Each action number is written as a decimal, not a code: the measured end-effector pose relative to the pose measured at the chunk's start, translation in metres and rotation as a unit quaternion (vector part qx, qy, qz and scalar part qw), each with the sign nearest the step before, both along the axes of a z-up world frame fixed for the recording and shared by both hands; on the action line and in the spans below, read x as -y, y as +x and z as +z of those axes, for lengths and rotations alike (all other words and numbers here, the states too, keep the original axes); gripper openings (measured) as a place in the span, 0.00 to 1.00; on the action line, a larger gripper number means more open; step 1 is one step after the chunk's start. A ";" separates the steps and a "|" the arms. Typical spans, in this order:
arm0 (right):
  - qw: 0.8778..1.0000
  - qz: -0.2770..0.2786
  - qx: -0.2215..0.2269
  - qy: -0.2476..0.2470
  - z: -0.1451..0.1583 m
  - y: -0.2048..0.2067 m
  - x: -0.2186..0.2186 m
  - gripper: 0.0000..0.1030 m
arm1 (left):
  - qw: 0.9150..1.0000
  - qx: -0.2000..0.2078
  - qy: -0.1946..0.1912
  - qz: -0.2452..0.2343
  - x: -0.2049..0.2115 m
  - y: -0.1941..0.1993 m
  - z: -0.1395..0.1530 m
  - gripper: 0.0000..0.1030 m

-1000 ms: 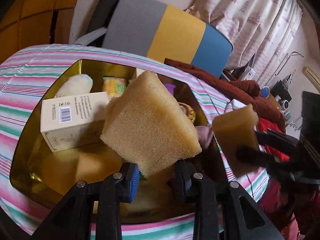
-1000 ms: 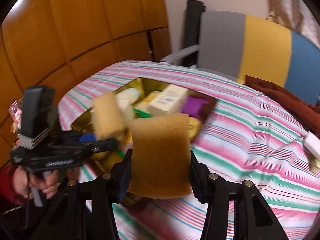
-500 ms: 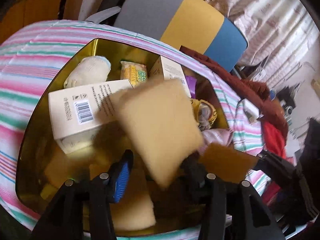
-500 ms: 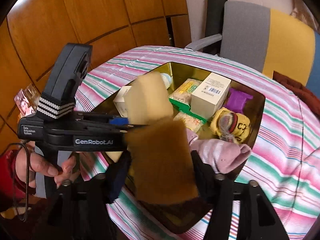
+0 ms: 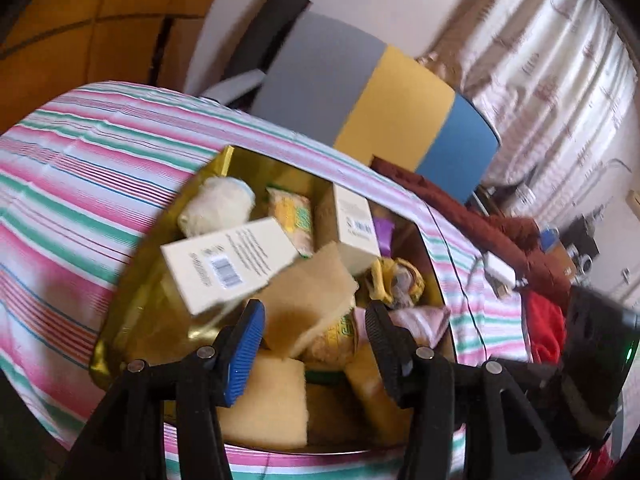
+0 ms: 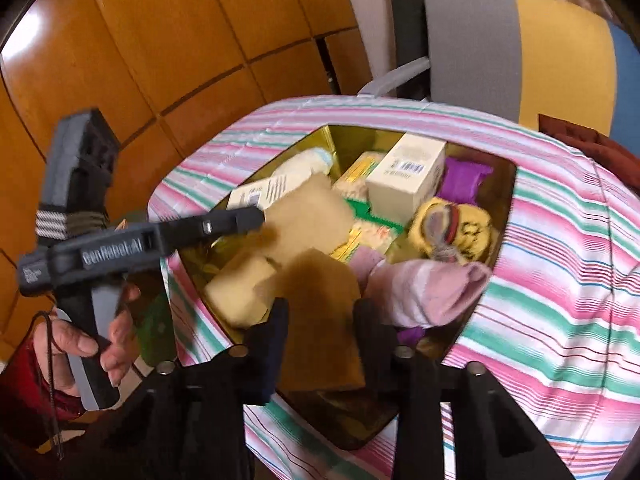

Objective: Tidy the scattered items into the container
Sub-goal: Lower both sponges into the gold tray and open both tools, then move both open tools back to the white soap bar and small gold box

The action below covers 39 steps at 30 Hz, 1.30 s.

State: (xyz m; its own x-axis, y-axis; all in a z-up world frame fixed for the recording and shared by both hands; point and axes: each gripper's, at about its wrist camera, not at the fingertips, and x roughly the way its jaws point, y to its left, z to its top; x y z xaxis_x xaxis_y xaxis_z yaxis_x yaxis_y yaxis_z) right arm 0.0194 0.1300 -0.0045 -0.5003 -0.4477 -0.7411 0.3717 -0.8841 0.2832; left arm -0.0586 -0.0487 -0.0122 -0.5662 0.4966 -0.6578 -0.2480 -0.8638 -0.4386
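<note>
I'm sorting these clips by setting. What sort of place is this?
Most likely a lived-in room at home, perhaps a bedroom or living room. A patterned curtain hangs at the back, wooden cabinet panels line one side, and a striped cloth covers the surface around the gold container.

Background only. Wall of orange-brown wood panels [image 6: 168, 40] with dark seams fills the left side; a bright reflection sits at its upper left. Beside it, a plain pale wall [image 5: 360, 4]. Against that wall stands a chair [image 6: 516, 60] whose backrest has grey, yellow and blue vertical bands, a black upright post and a grey armrest. Pale patterned curtains [image 5: 552, 80] hang at the right in the left wrist view and glow with light coming through them. Pink, green and white striped cloth [image 5: 80, 184] covers the work surface. Dark red fabric [image 5: 460, 208] is draped along its far right edge, just below the chair. Cluttered, blurred objects at far right; not identifiable.
</note>
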 end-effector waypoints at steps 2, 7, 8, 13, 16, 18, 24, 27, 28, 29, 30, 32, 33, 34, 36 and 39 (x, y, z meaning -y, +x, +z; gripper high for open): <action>1.000 0.016 0.008 -0.003 -0.005 -0.002 0.012 0.31 | 1.000 -0.005 0.006 0.016 0.006 0.001 0.002 0.51; 0.998 0.027 0.044 -0.029 -0.019 -0.011 0.025 0.32 | 0.999 -0.009 0.012 0.039 0.017 0.003 0.006 0.51; 0.998 0.024 0.041 -0.044 -0.017 -0.012 0.022 0.32 | 0.999 -0.011 0.012 0.043 0.021 0.004 0.007 0.51; 0.998 0.008 -0.011 -0.056 0.008 -0.004 0.003 0.33 | 0.999 -0.017 0.003 0.047 0.020 0.007 0.008 0.54; 0.999 -0.003 -0.028 -0.034 0.014 0.000 -0.008 0.36 | 0.999 -0.010 0.005 0.037 0.009 0.007 0.005 0.54; 0.999 -0.016 -0.025 -0.034 0.013 0.001 -0.020 0.40 | 1.000 -0.009 0.001 0.025 -0.001 0.008 0.004 0.54; 0.997 -0.064 -0.010 -0.037 0.006 0.006 -0.057 0.45 | 1.000 -0.008 -0.013 -0.019 -0.035 0.012 0.003 0.54; 0.996 -0.089 -0.012 -0.018 0.008 0.007 -0.071 0.47 | 0.999 -0.012 -0.019 -0.039 -0.051 0.016 0.003 0.55; 0.995 -0.096 -0.014 -0.008 0.009 0.006 -0.074 0.49 | 0.999 -0.012 -0.021 -0.045 -0.055 0.018 0.003 0.55; 0.994 -0.106 -0.018 0.005 0.010 0.006 -0.079 0.51 | 0.998 -0.012 -0.021 -0.052 -0.061 0.019 0.003 0.55; 0.993 -0.113 -0.022 0.014 0.012 0.007 -0.083 0.53 | 0.998 -0.012 -0.022 -0.059 -0.065 0.020 0.003 0.55; 0.991 -0.126 -0.032 0.027 0.015 0.008 -0.094 0.55 | 0.997 -0.009 -0.021 -0.069 -0.075 0.022 0.003 0.55; 0.990 -0.132 -0.035 0.030 0.016 0.008 -0.099 0.57 | 0.997 -0.009 -0.020 -0.074 -0.080 0.024 0.004 0.55; 0.989 -0.136 -0.038 0.031 0.017 0.008 -0.103 0.61 | 0.997 -0.008 -0.020 -0.077 -0.084 0.024 0.004 0.56; 0.987 -0.149 -0.042 0.036 0.020 0.008 -0.114 0.64 | 0.996 -0.006 -0.021 -0.084 -0.093 0.026 0.005 0.56; 0.984 -0.165 -0.040 0.045 0.021 0.009 -0.131 0.64 | 0.995 -0.003 -0.023 -0.102 -0.112 0.028 0.006 0.56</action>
